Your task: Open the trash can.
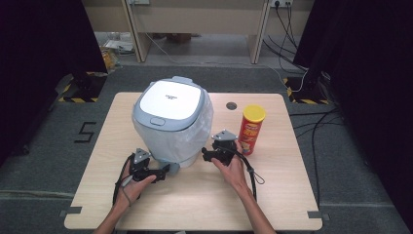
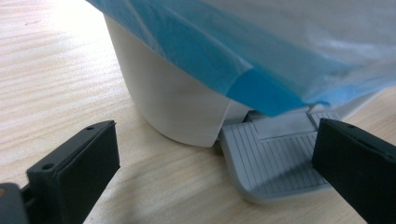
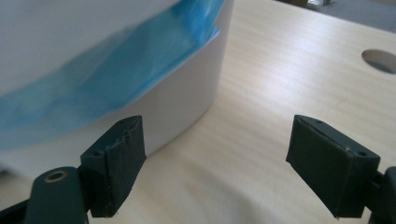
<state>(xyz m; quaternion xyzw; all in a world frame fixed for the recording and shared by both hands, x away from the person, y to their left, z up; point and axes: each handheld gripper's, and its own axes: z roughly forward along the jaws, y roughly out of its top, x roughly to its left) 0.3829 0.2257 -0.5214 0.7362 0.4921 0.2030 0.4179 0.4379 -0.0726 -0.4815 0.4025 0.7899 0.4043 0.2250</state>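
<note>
A white pedal bin [image 1: 173,122] with a grey-rimmed lid stands mid-table, a pale blue bag liner [image 2: 280,51] hanging over its sides. Its grey ribbed foot pedal [image 2: 275,163] sticks out at the front base. My left gripper [image 1: 165,171] is open, low on the table, with its jaws on either side of the pedal's front. My right gripper [image 1: 207,155] is open too, close to the bin's right lower wall [image 3: 187,98], one jaw nearly against it. Nothing is held in either.
A red and yellow crisp can [image 1: 252,129] stands upright just right of my right hand. A round cable hole [image 1: 231,106] lies in the wooden table [image 1: 195,200] behind it. Dark curtains flank the table.
</note>
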